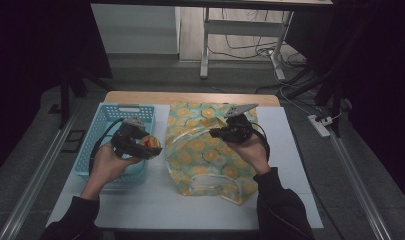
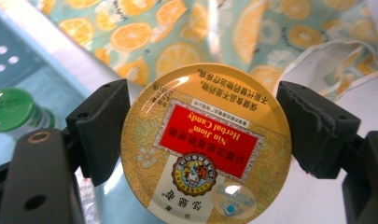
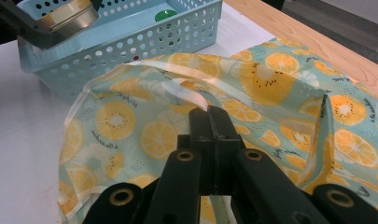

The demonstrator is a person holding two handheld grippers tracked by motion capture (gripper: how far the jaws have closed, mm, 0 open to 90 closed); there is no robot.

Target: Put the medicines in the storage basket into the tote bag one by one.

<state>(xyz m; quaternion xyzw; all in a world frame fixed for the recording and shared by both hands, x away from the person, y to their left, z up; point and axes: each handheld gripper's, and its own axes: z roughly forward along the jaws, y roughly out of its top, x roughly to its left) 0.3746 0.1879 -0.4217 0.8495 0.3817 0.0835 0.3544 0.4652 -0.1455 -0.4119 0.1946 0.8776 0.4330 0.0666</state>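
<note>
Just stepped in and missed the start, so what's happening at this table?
A person works with tongs in each hand. The left tongs grip a round yellow candy tin with a red label, held between the light blue perforated plastic basket and the orange-slice patterned fabric bag. The right tongs are shut on the bag's pale rim strap, lifting its mouth. A green-lidded jar sits in the basket.

Overhead: pretty dim, edges nearly black.
My left cam: glare streaks on the candy tin (image 2: 205, 144), bag (image 2: 252, 37) soft.
My right cam: jaws blurry, maybe too close.
</note>
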